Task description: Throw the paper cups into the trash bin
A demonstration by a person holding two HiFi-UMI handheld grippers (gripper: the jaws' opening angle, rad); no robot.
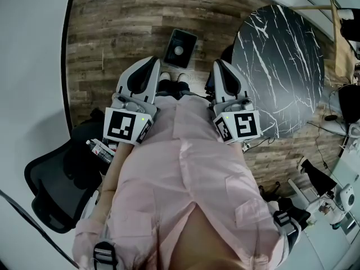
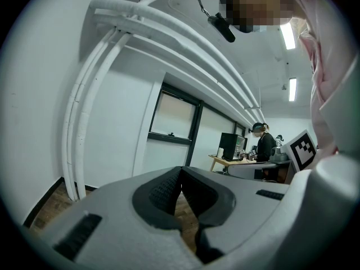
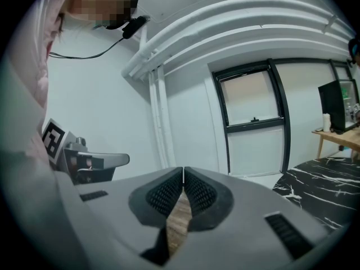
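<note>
A black square trash bin (image 1: 180, 48) stands on the wood floor just ahead of the person's shoes. A pale round thing (image 1: 178, 50) lies inside it and looks like a paper cup. My left gripper (image 1: 153, 61) is held close to the body, left of the bin, and my right gripper (image 1: 217, 64) is to the bin's right. Both point forward and are level with the wall. In the left gripper view the left gripper (image 2: 181, 169) is shut with nothing between its pads. The right gripper (image 3: 183, 169) is likewise shut and empty. No loose cup shows elsewhere.
A round black marble table (image 1: 281, 66) stands at the right. A black office chair (image 1: 56, 190) is at the lower left, against a white wall. White pipes (image 2: 79, 122) run up the wall. Farther off, a person (image 2: 263, 144) stands at a desk with a monitor.
</note>
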